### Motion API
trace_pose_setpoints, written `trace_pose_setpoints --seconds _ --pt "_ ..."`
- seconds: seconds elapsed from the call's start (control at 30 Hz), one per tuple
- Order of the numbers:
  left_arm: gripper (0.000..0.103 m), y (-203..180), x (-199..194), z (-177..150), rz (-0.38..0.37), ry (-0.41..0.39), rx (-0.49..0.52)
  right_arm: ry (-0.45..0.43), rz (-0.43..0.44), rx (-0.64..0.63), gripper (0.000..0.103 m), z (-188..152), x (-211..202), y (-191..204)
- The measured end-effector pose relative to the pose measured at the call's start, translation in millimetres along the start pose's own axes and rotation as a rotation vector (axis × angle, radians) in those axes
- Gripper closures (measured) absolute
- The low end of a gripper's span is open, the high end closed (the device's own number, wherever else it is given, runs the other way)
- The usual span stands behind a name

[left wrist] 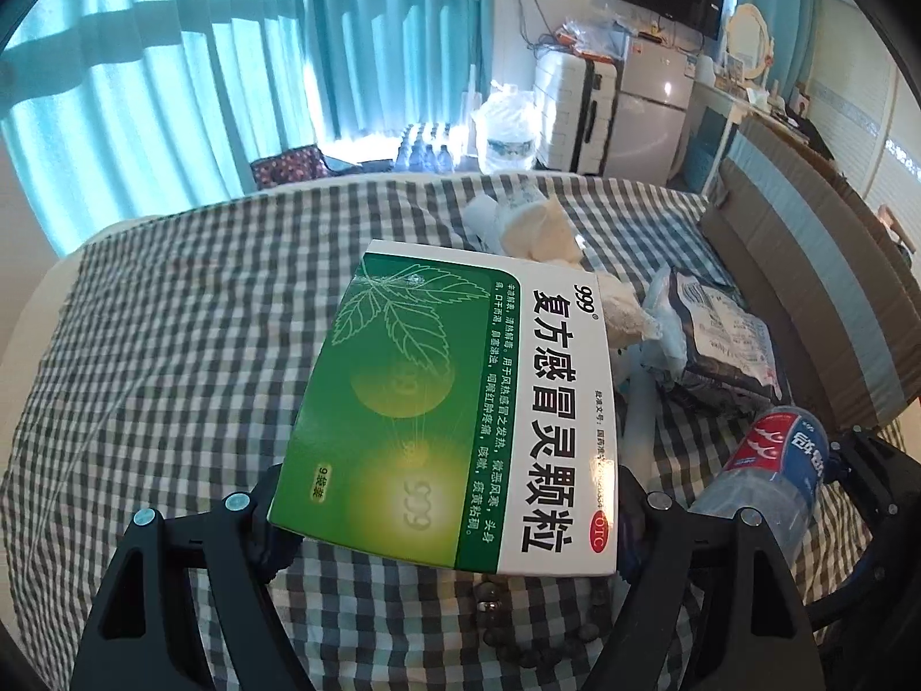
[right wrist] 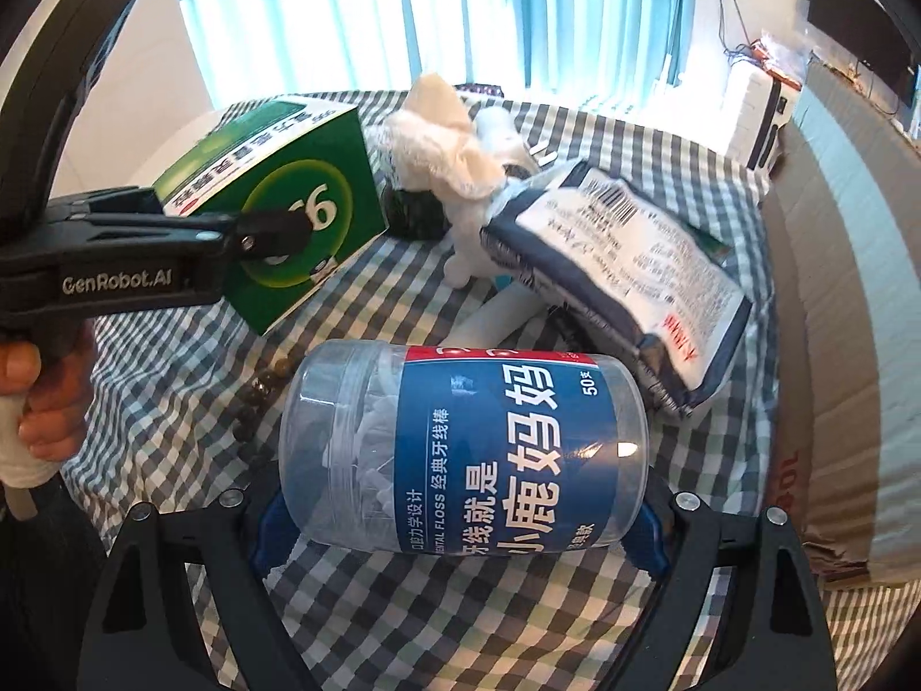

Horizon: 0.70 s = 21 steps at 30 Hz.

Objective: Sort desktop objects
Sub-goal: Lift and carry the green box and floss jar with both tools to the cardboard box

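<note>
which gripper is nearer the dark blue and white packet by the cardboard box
Right. The right gripper, shut on the floss jar, sits just in front of the packet. The left gripper, holding the green medicine box, is farther off to the side.

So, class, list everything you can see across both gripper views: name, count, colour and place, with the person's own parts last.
Medicine box: one, green and white, held off the cloth.
Dental floss jar: one, clear with blue label, held on its side.
Packet: one, white and navy, right, tilted.
Towel: one, cream, behind.
Beads: several, dark, on the cloth.
Tablecloth: one, grey-white check.
Cardboard box: one, brown, right edge.
Left gripper: black, grips the medicine box.
Right gripper: black, grips the jar.
Hand: one, left edge.
</note>
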State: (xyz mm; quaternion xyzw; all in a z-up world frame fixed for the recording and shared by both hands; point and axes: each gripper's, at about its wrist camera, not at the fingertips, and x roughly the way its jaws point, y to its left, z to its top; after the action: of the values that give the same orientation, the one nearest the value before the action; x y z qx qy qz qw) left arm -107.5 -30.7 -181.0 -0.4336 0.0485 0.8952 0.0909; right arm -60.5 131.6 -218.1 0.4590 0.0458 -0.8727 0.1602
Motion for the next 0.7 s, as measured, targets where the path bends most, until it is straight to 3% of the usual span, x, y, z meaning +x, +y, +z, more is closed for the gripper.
trace_pose_setpoints --seconds 0.4,0.7 --pt "0.021 11 -38 8 0.119 -0.100 -0.044 -0.168 -0.014 0.018 0.015 16 -51 -11" --pt "0.021 -1 -72 17 0.156 -0.156 -0.073 -0.281 -0.015 0.083 0.015 21 -85 -19"
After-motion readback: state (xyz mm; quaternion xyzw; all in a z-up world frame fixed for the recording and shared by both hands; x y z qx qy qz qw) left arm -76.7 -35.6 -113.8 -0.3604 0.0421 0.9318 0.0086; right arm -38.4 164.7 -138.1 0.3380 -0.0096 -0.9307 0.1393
